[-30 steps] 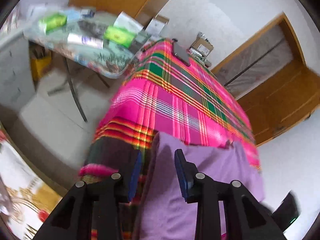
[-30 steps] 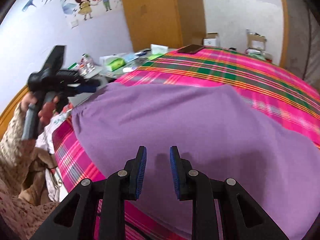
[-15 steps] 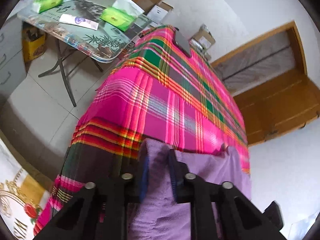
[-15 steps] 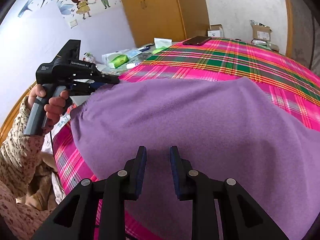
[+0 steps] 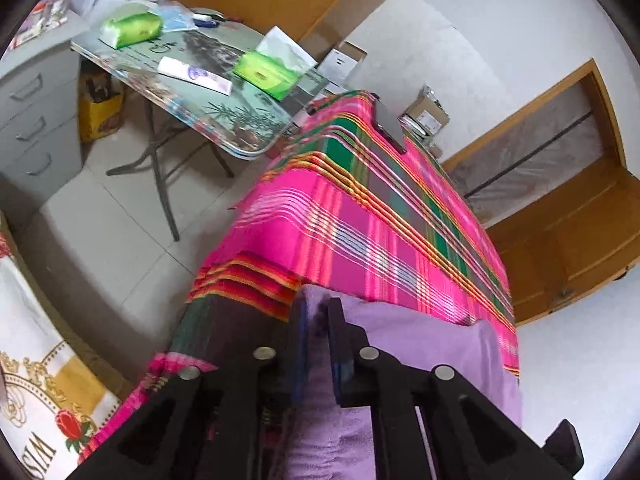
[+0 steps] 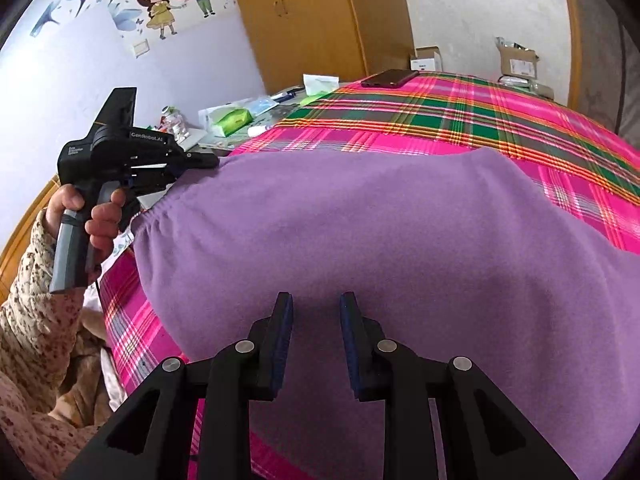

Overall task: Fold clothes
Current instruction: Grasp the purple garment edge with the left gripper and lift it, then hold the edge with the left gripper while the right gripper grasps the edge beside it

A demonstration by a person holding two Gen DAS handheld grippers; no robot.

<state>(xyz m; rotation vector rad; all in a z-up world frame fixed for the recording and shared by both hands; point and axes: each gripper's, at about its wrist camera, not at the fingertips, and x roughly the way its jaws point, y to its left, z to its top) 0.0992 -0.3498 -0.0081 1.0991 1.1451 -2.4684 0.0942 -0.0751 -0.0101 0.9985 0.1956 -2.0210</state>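
Observation:
A purple garment [image 6: 360,220] lies spread on a bed covered with a pink plaid cloth [image 6: 480,120]. In the left wrist view my left gripper [image 5: 316,308] pinches the garment's [image 5: 420,344] corner at the bed's edge. The fabric sits pressed between its pads while the jaws are opening slightly. The right wrist view shows that same left gripper [image 6: 208,160], held by a hand [image 6: 100,216], at the garment's far left corner. My right gripper [image 6: 316,304] hovers over the near middle of the garment, jaws apart, nothing between them.
A dark phone [image 6: 390,78] lies at the far end of the bed. A folding table [image 5: 192,92] with tissue packs and a tube stands to the left, with grey drawers [image 5: 32,128] beyond. Cardboard boxes [image 6: 516,60] and a wooden wardrobe [image 6: 320,20] stand behind.
My left gripper went from wide apart around the garment's corner to clamped on it. The right gripper stayed in place with the same gap.

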